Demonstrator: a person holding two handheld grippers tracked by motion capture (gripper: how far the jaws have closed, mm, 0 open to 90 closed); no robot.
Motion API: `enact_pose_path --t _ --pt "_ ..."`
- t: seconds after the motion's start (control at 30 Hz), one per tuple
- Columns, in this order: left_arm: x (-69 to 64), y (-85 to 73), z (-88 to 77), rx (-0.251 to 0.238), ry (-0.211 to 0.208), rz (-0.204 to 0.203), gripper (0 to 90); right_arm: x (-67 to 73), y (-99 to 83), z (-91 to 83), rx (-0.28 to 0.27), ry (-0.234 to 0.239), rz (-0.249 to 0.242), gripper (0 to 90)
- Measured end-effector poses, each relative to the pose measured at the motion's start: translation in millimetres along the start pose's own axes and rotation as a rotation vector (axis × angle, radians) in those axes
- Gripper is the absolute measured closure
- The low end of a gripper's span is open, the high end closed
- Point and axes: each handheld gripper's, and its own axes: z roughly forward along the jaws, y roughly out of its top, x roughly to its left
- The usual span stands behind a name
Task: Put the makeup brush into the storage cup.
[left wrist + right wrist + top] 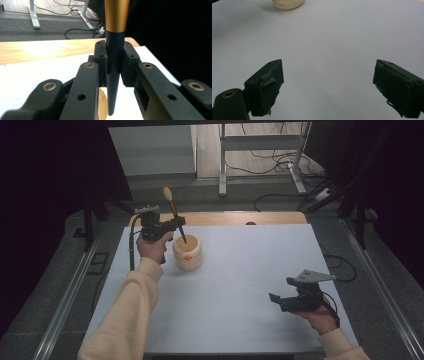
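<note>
High view: left gripper (176,223) pinches brush (175,217) by its dark handle, tip inside cream pot (188,252). Right gripper (279,301), well apart from pot, jaws spread, holding nothing.

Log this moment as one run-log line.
left hand-held gripper: shut on brush, tip in cream pot | right hand-held gripper: open, empty, over white table

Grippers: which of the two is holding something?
The left gripper: its jaws clamp the brush over the cream pot. The right gripper is open with nothing in it.
</note>
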Motion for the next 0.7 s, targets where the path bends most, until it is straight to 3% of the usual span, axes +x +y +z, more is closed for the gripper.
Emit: enact_pose_path --t 0.27,0.37,0.57,0.7 --pt "6.0 -4.4 9.8 0.006 0.024 0.014 78.6 -0.8 -1.2 0.1 0.004 -0.005 -0.005 10.0" --pt "8.5 -9.3 15.0 0.000 0.055 0.032 78.6 -0.6 -1.6 0.5 0.011 -0.008 -0.012 10.0" --pt "14.8 -20.9 22.1 -0.001 0.063 0.027 78.5 -1.5 -2.2 -0.4 0.011 -0.011 -0.007 10.0" --pt "19.5 -26.1 24.9 0.011 0.053 0.046 78.5 -1.2 -2.5 -0.4 0.012 -0.013 -0.010 10.0"
